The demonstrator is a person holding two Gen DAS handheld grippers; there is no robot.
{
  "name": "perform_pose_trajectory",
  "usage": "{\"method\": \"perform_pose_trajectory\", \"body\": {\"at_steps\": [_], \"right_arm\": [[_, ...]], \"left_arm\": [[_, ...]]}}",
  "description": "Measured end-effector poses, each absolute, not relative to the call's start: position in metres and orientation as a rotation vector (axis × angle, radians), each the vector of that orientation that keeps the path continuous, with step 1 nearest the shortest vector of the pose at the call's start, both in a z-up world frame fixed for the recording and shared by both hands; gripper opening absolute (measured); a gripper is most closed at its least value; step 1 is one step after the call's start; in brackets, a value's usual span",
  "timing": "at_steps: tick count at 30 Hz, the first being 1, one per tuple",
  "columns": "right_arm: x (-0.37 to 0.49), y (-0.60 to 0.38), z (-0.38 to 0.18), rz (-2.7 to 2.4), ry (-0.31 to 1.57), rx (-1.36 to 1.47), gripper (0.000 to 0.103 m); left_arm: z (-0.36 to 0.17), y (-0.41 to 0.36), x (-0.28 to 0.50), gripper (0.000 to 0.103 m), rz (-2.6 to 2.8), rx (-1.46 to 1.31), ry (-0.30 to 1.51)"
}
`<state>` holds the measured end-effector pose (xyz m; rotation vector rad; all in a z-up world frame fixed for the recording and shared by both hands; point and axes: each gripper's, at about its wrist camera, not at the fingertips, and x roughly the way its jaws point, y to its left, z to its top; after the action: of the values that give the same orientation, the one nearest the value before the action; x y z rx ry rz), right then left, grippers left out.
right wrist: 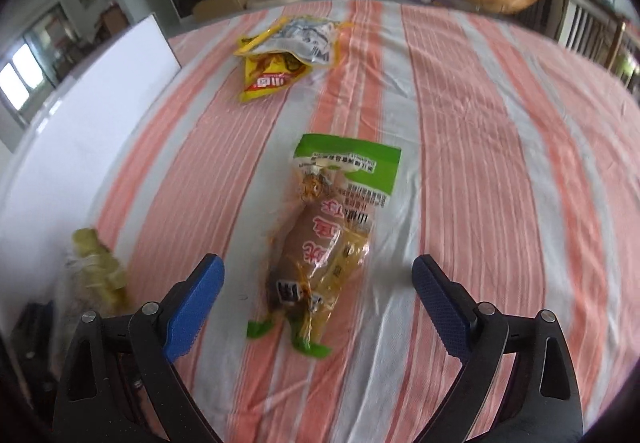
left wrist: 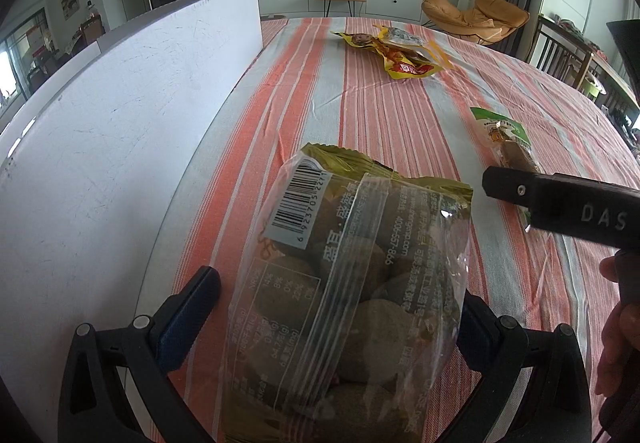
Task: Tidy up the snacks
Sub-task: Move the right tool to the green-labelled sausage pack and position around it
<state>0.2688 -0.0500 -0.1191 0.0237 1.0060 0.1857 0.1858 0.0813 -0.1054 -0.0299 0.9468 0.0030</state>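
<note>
Crinkly clear film of the biscuit pack (left wrist: 352,283) sat between the left tool (left wrist: 336,323) pads, apparently gripped; right tool (right wrist: 318,303) gaped around the green-topped pouch (right wrist: 324,239) on the table (right wrist: 500,163), so lower squarely before closing.

Left tool (left wrist: 340,303) with fingers spread around a clear bag of round cakes (left wrist: 352,283), barcode uppermost, above the striped desk (left wrist: 360,103); white box (left wrist: 120,115) to its left; right tool (left wrist: 560,207) alongside
</note>
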Motion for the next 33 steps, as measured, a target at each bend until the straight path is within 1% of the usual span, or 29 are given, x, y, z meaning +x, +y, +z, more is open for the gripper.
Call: {"method": "perform_pose_trajectory", "body": {"at_steps": [1,2,3,4,5,8,11,20,22,25,26,27,28,30,33], "right_arm": [[0.268,-0.050,-0.120,0.181,1.000,0.014,0.095],[0.266,-0.050,-0.120,0.178,0.995,0.009,0.089],[0.264,-0.051,-0.119,0.167,0.987,-0.002,0.070],[0.261,-0.052,-0.118,0.158,0.970,-0.024,0.057],[0.260,-0.052,-0.116,0.148,0.961,-0.042,0.058],[0.252,-0.064,-0.112,0.168,0.959,-0.025,0.058],[0.239,-0.074,-0.105,0.196,0.941,-0.056,0.055],[0.179,-0.131,-0.104,0.185,0.902,-0.154,0.055],[0.170,-0.139,-0.109,0.182,0.892,-0.163,0.056],[0.168,-0.144,-0.117,0.195,0.896,-0.147,0.066],[0.167,-0.145,-0.118,0.193,0.882,-0.136,0.079],[0.168,-0.146,-0.120,0.179,0.890,-0.133,0.083],[0.169,-0.148,-0.119,0.178,0.892,-0.122,0.084],[0.172,-0.150,-0.121,0.179,0.906,-0.106,0.090],[0.172,-0.148,-0.122,0.181,0.908,-0.111,0.091]], "left_arm": [[-0.105,0.081,0.186,0.103,0.003,-0.030,0.947],[-0.106,0.081,0.186,0.103,0.003,-0.030,0.947],[-0.105,0.081,0.186,0.103,0.003,-0.030,0.947],[-0.105,0.081,0.186,0.103,0.003,-0.030,0.947],[-0.105,0.081,0.186,0.103,0.003,-0.030,0.947],[-0.105,0.081,0.186,0.103,0.003,-0.030,0.947],[-0.106,0.081,0.186,0.103,0.003,-0.030,0.946],[-0.106,0.081,0.187,0.103,0.003,-0.030,0.946],[-0.106,0.081,0.187,0.103,0.003,-0.030,0.946],[-0.106,0.081,0.187,0.103,0.003,-0.030,0.946],[-0.106,0.081,0.187,0.103,0.003,-0.030,0.946],[-0.106,0.081,0.187,0.103,0.003,-0.030,0.946],[-0.106,0.081,0.187,0.103,0.002,-0.030,0.946],[-0.106,0.081,0.187,0.103,0.002,-0.030,0.946],[-0.106,0.081,0.187,0.103,0.002,-0.030,0.945]]}}
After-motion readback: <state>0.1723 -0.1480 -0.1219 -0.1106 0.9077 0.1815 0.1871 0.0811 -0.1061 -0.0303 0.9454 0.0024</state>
